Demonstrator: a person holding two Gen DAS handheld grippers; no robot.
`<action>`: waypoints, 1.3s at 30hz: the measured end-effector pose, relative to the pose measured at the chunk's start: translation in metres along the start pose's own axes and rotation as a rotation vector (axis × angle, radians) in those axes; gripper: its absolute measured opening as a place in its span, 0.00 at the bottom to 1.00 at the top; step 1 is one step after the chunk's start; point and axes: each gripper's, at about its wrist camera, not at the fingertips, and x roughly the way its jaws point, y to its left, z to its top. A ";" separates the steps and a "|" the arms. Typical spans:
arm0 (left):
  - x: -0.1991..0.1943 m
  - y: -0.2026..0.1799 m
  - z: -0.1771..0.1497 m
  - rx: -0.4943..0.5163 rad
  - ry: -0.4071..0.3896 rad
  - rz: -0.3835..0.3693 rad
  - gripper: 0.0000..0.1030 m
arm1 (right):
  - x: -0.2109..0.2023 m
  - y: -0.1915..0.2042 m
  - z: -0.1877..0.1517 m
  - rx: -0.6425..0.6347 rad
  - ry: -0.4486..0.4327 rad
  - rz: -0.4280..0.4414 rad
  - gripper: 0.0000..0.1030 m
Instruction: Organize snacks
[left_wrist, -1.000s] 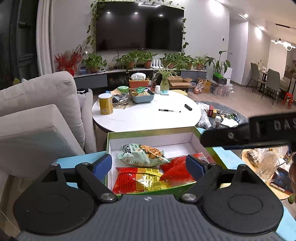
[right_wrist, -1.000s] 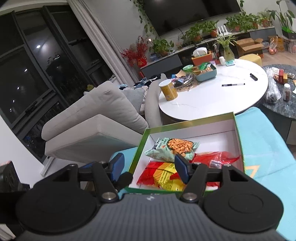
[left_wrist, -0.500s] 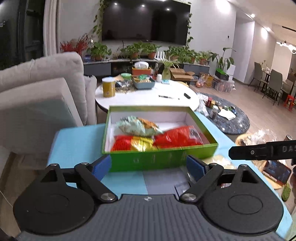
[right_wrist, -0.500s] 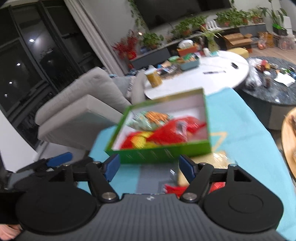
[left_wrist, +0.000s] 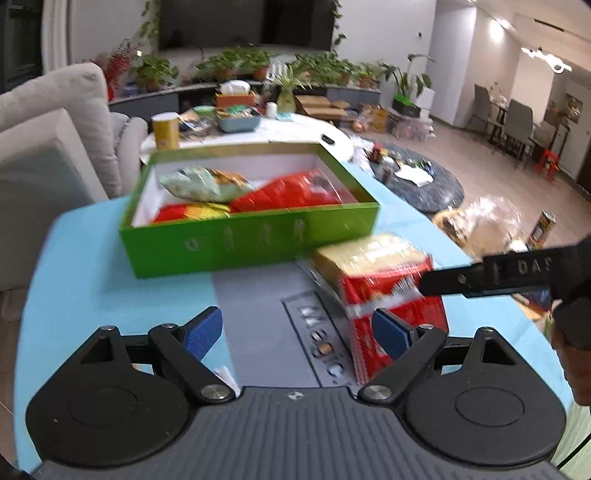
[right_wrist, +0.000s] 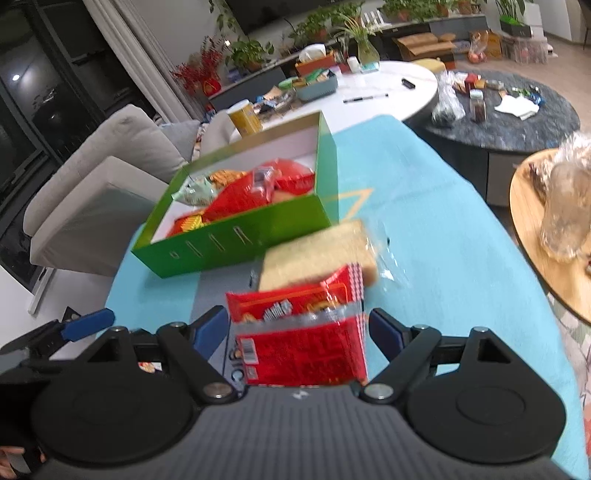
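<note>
The right gripper (right_wrist: 297, 330), jaws opening around the red packet (right_wrist: 303, 343) at six o'clock, should close squarely on it; the left gripper (left_wrist: 297, 328) is released.

Snack packets (left_wrist: 255, 195) inside the box (left_wrist: 243, 243); bread (right_wrist: 317, 258) and pouch (right_wrist: 299, 343) just before it.
</note>
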 end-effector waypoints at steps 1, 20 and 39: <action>0.002 -0.003 -0.001 0.005 0.007 -0.004 0.84 | 0.002 -0.001 -0.001 0.003 0.005 0.001 0.78; 0.051 -0.039 -0.003 0.070 0.105 -0.075 0.76 | 0.026 -0.011 -0.009 0.032 0.073 0.032 0.78; 0.031 -0.040 0.002 0.087 0.043 -0.128 0.56 | 0.016 0.011 -0.010 -0.006 0.066 0.080 0.74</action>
